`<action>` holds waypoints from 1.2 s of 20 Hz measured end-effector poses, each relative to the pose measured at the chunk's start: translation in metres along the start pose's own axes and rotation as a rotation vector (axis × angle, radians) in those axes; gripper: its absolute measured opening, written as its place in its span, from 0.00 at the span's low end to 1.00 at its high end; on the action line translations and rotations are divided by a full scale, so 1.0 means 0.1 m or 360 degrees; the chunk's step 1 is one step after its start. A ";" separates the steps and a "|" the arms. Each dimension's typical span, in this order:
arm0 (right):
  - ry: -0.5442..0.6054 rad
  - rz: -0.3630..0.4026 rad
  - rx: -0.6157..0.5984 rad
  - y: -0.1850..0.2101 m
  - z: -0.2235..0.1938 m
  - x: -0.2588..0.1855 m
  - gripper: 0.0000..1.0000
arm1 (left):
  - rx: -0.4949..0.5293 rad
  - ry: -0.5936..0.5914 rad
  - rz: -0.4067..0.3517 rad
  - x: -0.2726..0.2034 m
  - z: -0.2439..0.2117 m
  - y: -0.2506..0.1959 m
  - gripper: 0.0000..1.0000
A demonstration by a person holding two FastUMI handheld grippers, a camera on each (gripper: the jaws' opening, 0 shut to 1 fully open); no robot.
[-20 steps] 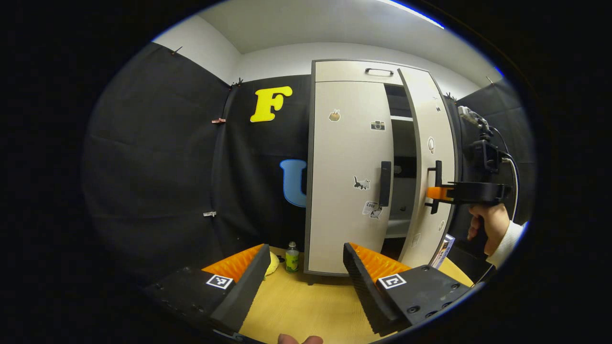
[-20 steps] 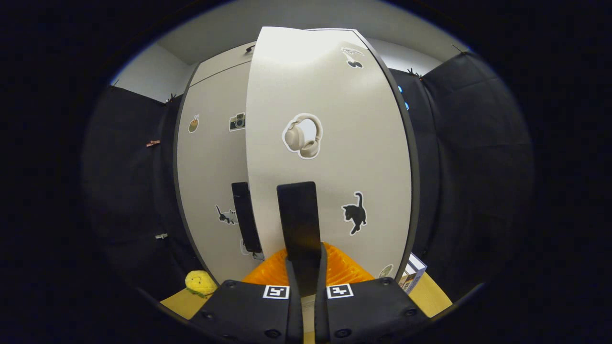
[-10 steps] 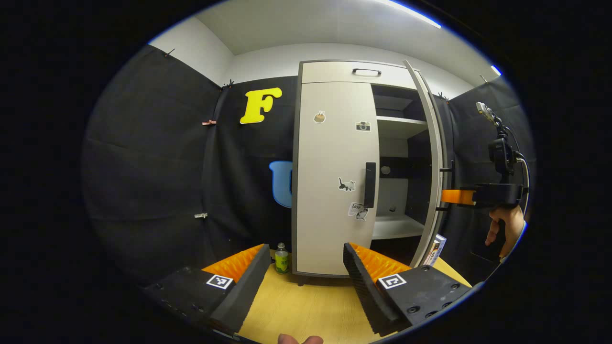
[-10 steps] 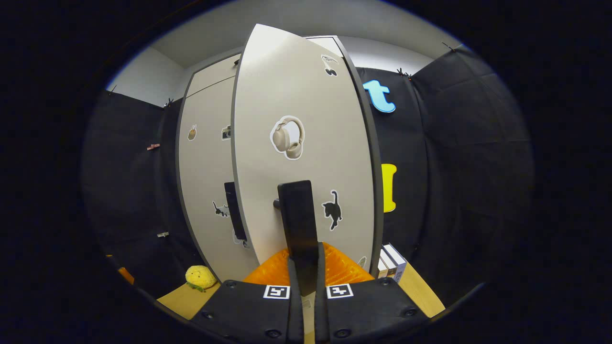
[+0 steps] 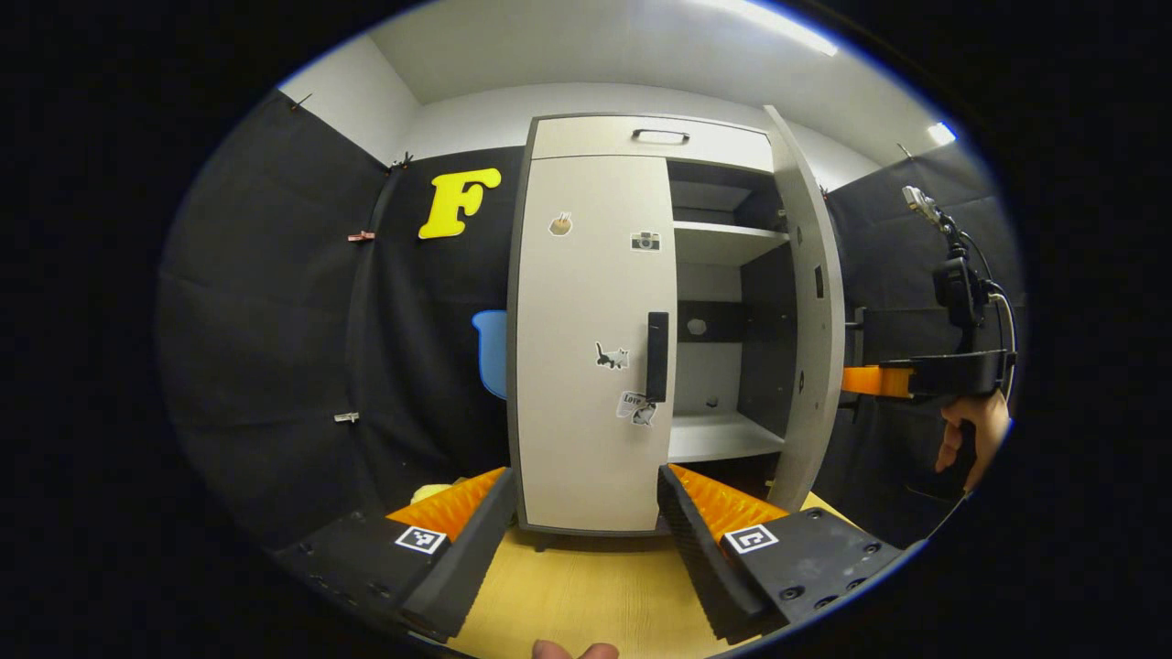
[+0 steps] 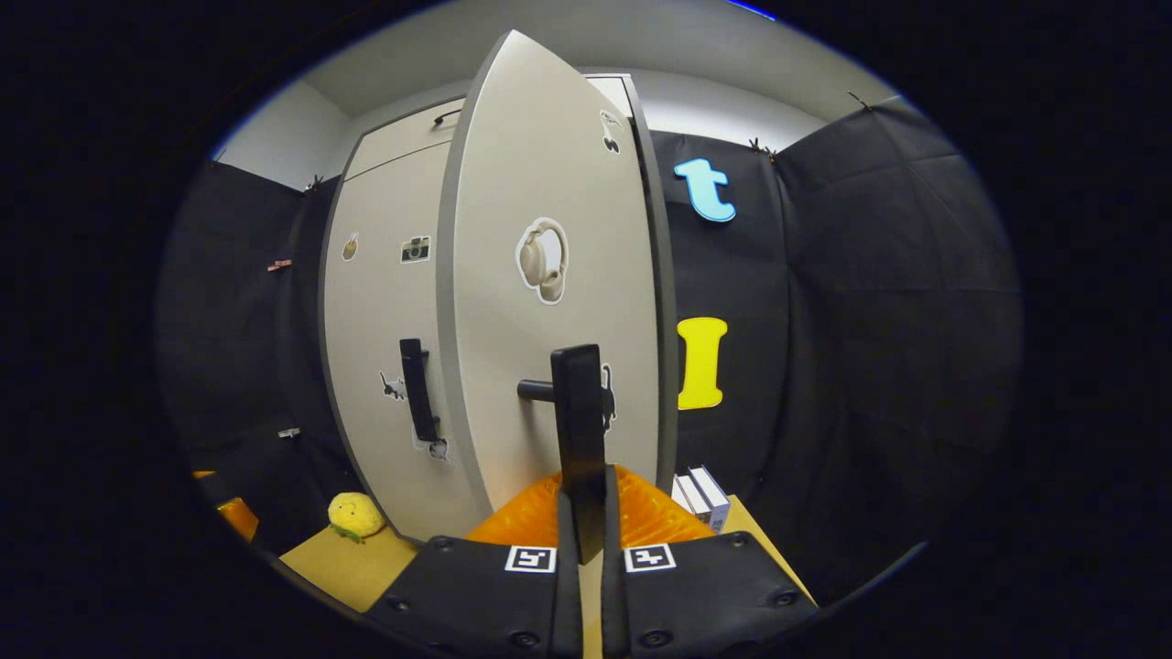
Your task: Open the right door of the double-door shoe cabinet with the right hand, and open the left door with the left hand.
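The pale shoe cabinet stands on the table. Its left door (image 5: pixel 586 339) is closed, with a black vertical handle (image 5: pixel 656 357). My left gripper (image 5: pixel 586 480) hangs open in front of that door, well short of it, with nothing between its fingers. The right door (image 5: pixel 810 311) is swung wide and shows the shelves (image 5: pixel 723 243). In the right gripper view my right gripper (image 6: pixel 586 513) is shut on the right door's black handle (image 6: pixel 579 421). That same gripper (image 5: pixel 865 380) appears at the door's outer side, held by a hand (image 5: pixel 975 439).
The cabinet sits on a wooden table (image 5: pixel 586 586). A yellow plush toy (image 6: pixel 352 514) lies left of the cabinet's base. Boxes (image 6: pixel 700 494) stand at its right, behind the open door. Black cloth walls close in on both sides.
The right door has swung from partly open to wide open, pulled by my right gripper on its handle. My left gripper stays open and now faces the left door more squarely.
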State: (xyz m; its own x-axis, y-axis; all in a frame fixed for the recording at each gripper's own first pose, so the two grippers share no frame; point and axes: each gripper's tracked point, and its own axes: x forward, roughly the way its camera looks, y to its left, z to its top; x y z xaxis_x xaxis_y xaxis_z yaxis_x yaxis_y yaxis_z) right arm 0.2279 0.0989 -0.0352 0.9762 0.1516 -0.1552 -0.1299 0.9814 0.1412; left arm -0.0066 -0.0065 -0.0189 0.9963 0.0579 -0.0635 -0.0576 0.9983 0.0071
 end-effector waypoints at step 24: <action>-0.0038 -0.0153 0.0034 -0.36 0.07 -0.02 0.11 | 0.0085 -0.0032 -0.0188 0.37 0.23 -0.82 0.94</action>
State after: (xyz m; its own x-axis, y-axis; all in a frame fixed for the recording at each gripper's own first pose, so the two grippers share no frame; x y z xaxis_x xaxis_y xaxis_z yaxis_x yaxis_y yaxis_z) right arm 0.2321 0.0620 -0.0329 0.9878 0.0539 -0.1458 -0.0321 0.9885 0.1478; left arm 0.0362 -0.0864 0.0008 0.9971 -0.0604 -0.0467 0.0629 0.9966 0.0541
